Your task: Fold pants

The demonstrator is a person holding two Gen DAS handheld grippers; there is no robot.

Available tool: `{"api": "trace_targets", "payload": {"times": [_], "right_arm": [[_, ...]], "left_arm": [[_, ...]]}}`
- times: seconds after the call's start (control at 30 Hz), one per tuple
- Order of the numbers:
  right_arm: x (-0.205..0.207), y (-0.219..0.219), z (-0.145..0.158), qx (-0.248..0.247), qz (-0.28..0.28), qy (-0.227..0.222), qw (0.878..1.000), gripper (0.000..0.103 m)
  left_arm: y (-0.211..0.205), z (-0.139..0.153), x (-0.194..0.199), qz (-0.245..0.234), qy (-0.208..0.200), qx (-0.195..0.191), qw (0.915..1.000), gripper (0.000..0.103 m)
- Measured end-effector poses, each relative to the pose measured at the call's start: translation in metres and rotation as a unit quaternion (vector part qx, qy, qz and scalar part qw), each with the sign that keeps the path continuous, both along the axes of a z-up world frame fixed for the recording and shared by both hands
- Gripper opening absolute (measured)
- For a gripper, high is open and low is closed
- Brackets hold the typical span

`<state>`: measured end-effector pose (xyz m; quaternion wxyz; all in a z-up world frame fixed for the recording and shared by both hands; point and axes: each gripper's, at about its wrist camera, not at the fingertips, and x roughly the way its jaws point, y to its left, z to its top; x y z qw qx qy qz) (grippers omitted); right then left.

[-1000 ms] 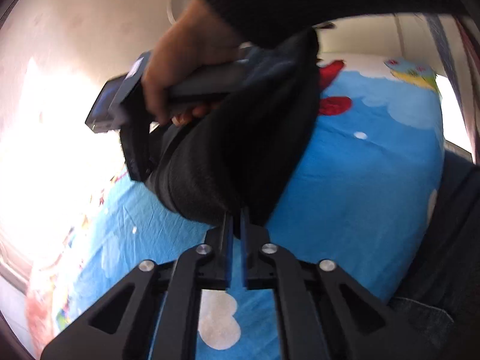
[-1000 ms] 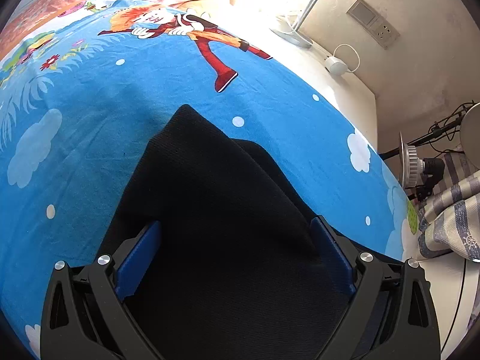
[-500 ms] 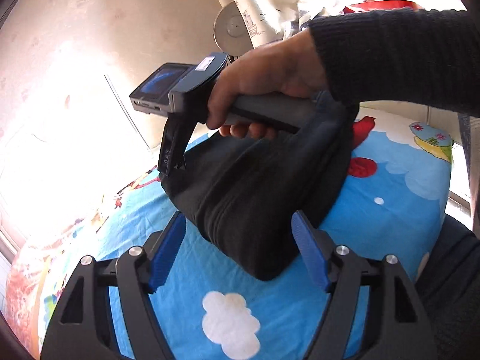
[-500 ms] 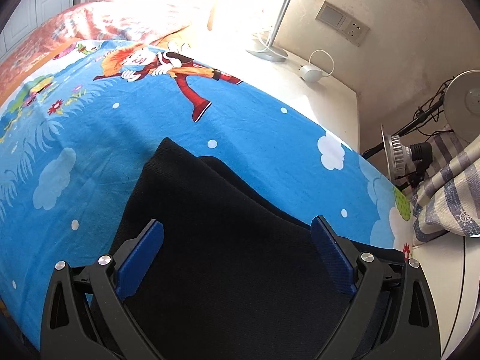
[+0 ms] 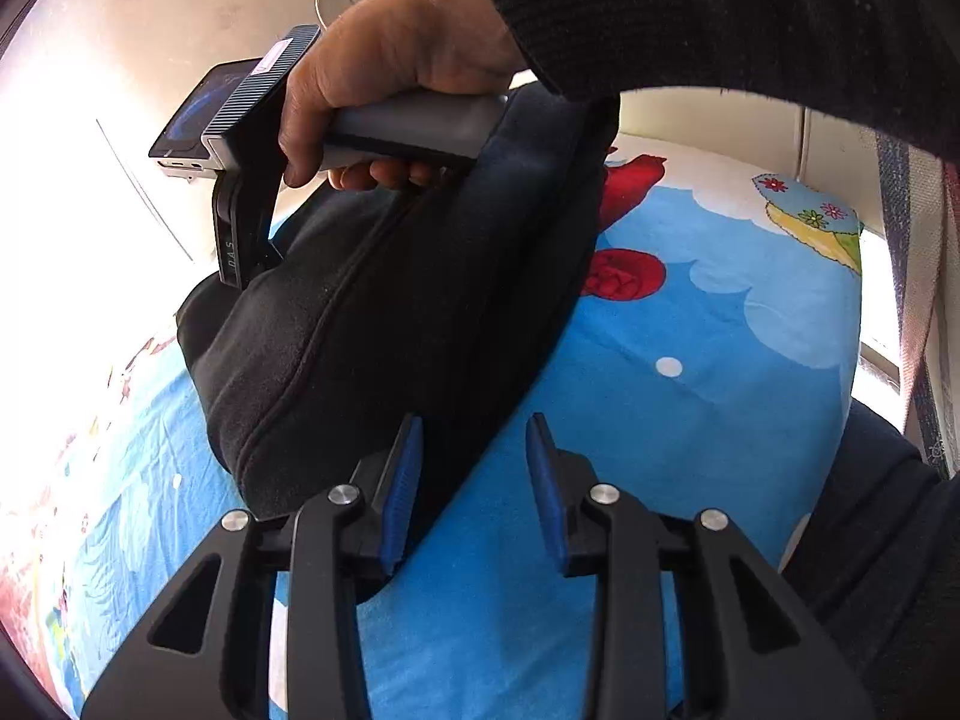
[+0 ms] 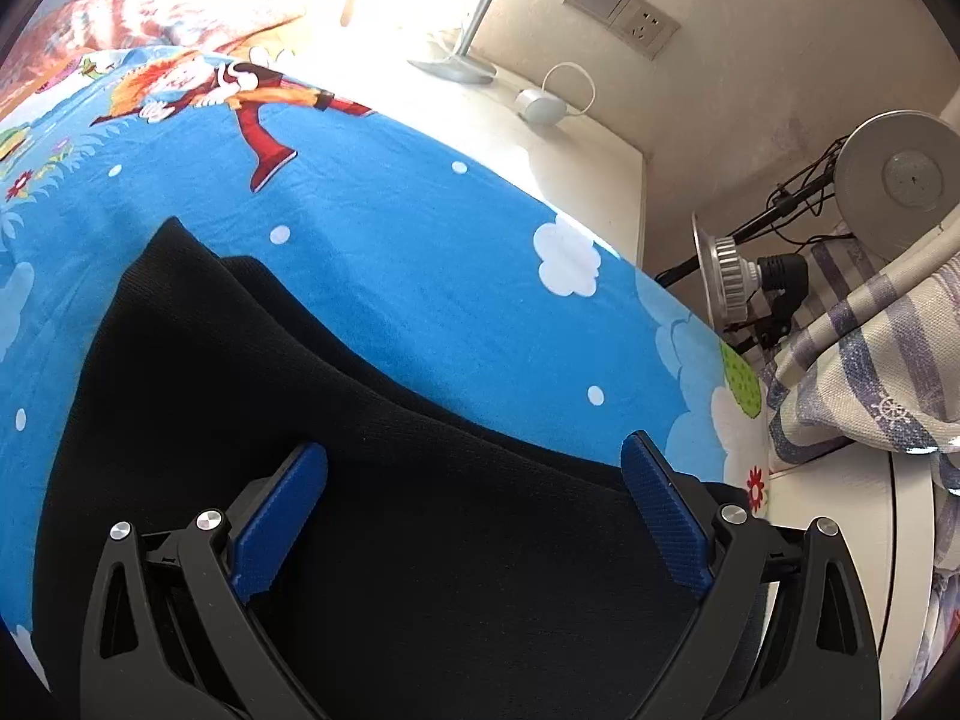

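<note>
The only readable lettering is "DAS", printed in pale capitals running down the black stem of the right gripper (image 5: 240,222), just below its small screen (image 5: 192,114) (whose display is unreadable).

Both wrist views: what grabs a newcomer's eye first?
The black pants, bunched in a dark heap across the bright blue cartoon bedsheet, fill the middle of both views. In the left wrist view a hand grips the other tool just above the heap. The left gripper is closing its jaws at the heap's near edge, nothing pinched; the right gripper hangs open over the fabric.
</note>
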<state>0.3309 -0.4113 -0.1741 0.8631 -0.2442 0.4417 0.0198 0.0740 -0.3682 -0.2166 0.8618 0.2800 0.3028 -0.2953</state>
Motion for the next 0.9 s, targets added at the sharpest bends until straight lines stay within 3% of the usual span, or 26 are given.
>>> {"api": "trace_targets", "payload": {"times": [0.1,0.2,0.23,0.3,0.33,0.37,0.43,0.57,0.63,0.67,0.7,0.77,0.8,0.83,0.9], "right_arm": [[-0.031,-0.036,0.039,0.008,-0.040,-0.083,0.996,0.093],[-0.077,-0.094,0.062,0.088,-0.082,-0.099,0.988,0.099],[-0.094,-0.110,0.064,0.111,-0.088,-0.101,0.985,0.099],[-0.124,-0.133,0.058,0.127,-0.099,-0.106,0.981,0.099],[-0.135,-0.141,0.053,0.124,-0.106,-0.108,0.981,0.099],[-0.144,-0.148,0.046,0.120,-0.110,-0.109,0.981,0.099],[-0.148,-0.160,0.025,0.114,-0.124,-0.090,0.982,0.099],[-0.153,-0.179,-0.004,0.167,-0.135,-0.069,0.974,0.099],[-0.153,-0.185,-0.010,0.188,-0.139,-0.062,0.970,0.098],[-0.153,-0.186,-0.012,0.193,-0.139,-0.063,0.969,0.098],[-0.154,-0.186,-0.013,0.194,-0.139,-0.066,0.969,0.098],[-0.156,-0.189,-0.015,0.209,-0.138,-0.065,0.966,0.098],[-0.157,-0.192,-0.017,0.222,-0.141,-0.065,0.963,0.098],[-0.158,-0.195,-0.019,0.235,-0.144,-0.064,0.959,0.098],[-0.158,-0.197,-0.021,0.250,-0.150,-0.062,0.955,0.098]], "left_arm": [[0.007,0.015,-0.018,-0.030,0.007,-0.043,0.9986,0.050],[0.028,0.036,-0.012,0.005,-0.009,-0.095,0.9954,0.054],[0.041,0.046,-0.002,0.028,-0.009,-0.129,0.9911,0.054],[0.068,0.060,0.032,0.072,0.025,-0.209,0.9749,0.052],[0.081,0.064,0.051,0.093,0.042,-0.235,0.9665,0.046],[0.089,0.068,0.070,0.112,0.038,-0.238,0.9642,0.043],[0.093,0.067,0.112,0.148,0.029,-0.205,0.9671,0.035],[0.103,0.045,0.223,0.209,0.111,-0.180,0.9546,0.033],[0.102,0.017,0.282,0.235,0.177,-0.131,0.9466,0.032],[0.103,0.014,0.299,0.232,0.189,-0.146,0.9430,0.030],[0.101,0.021,0.309,0.236,0.178,-0.149,0.9435,0.028],[0.088,0.042,0.309,0.277,0.105,-0.113,0.9485,0.025],[0.085,0.057,0.304,0.274,0.089,-0.143,0.9467,0.025],[0.077,0.068,0.301,0.256,0.093,-0.177,0.9457,0.025],[0.038,0.080,0.291,0.182,0.099,-0.184,0.9609,0.026]]}}
